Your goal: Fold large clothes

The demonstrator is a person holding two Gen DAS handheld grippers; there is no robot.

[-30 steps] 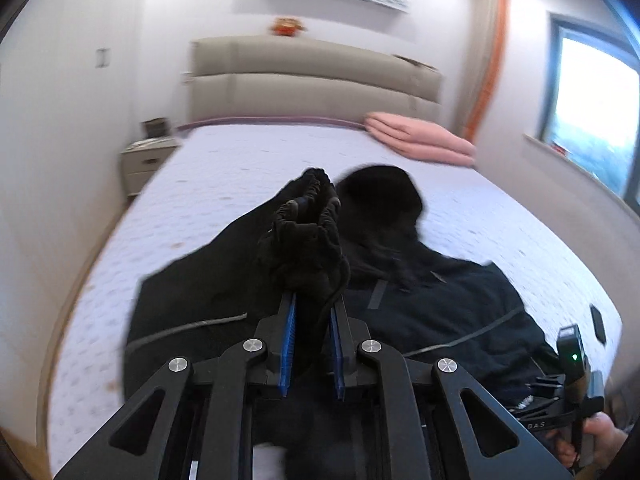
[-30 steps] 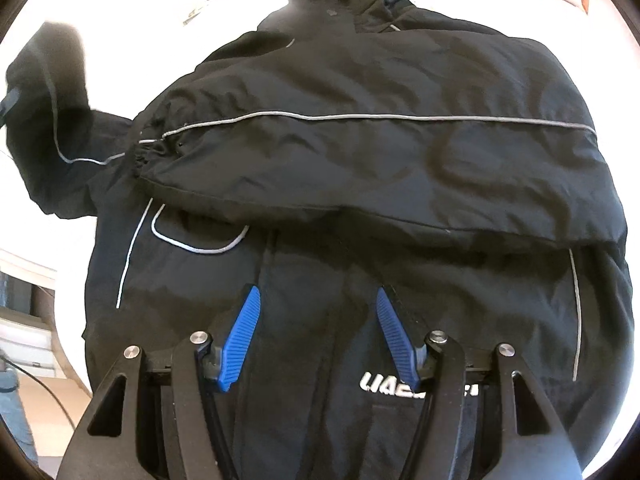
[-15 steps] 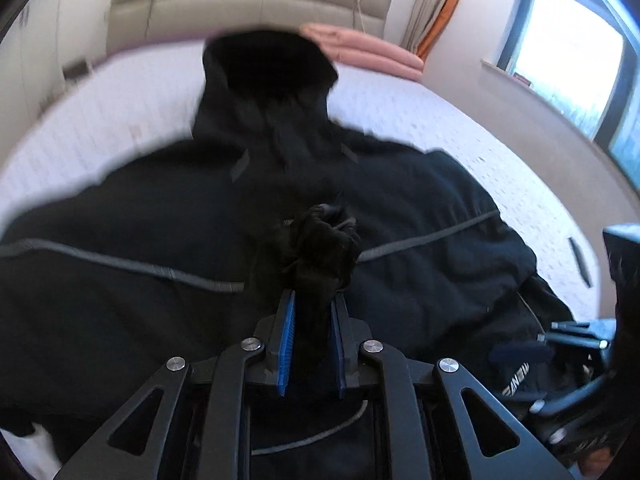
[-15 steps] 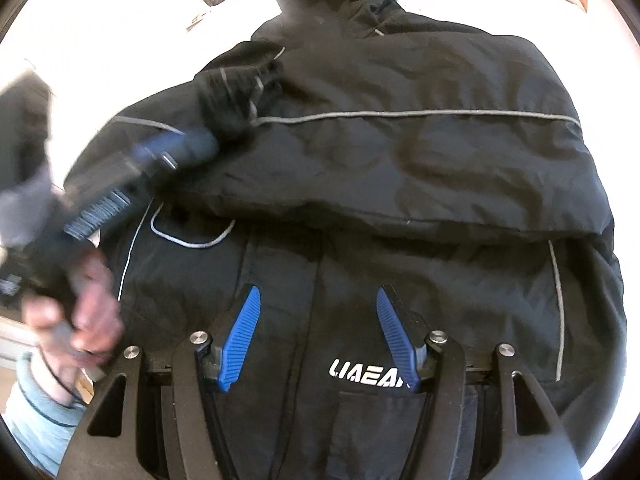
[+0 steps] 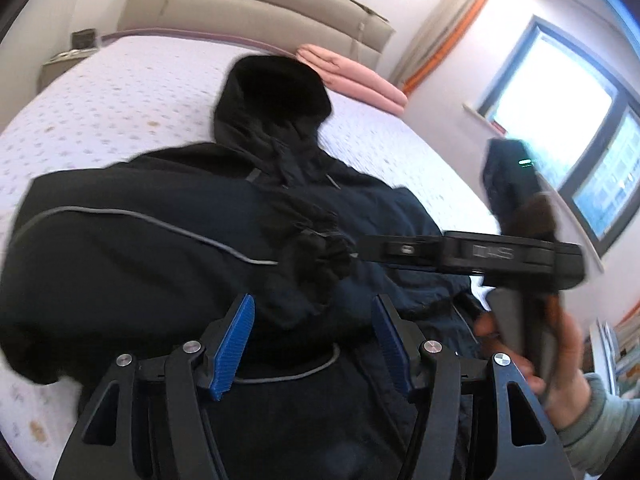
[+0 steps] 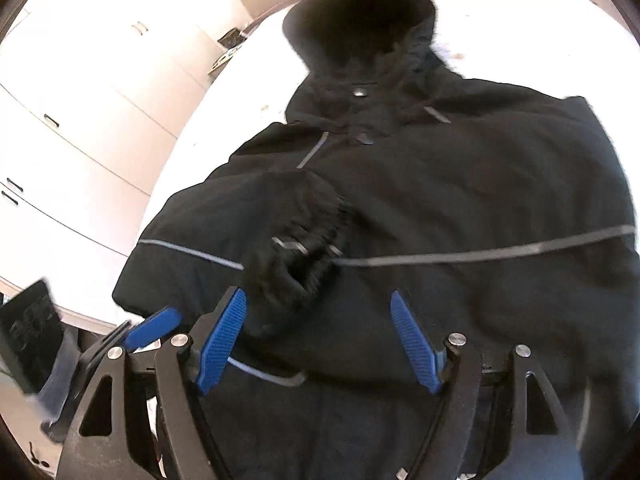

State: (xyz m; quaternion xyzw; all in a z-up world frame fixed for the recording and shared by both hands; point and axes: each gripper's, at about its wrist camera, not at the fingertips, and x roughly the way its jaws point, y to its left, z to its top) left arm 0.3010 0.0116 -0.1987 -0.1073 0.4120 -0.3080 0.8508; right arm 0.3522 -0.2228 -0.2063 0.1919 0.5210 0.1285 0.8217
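Both hand-held grippers (image 5: 312,344) (image 6: 320,340) opening, unladen, above jacket (image 5: 120,264); bed (image 5: 120,92) beyond apparently bare.

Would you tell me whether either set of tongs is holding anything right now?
Nothing is held: left tongs are opening off the jacket cuff; right tongs are opening too.

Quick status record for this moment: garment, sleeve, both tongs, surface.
garment: black hooded jacket, lying flat on the bed
sleeve: cuff folded across the chest
left tongs: opening, pads clear of the cuff
right tongs: opening, nothing gripped, over the jacket
other: folded pink blanket by the headboard
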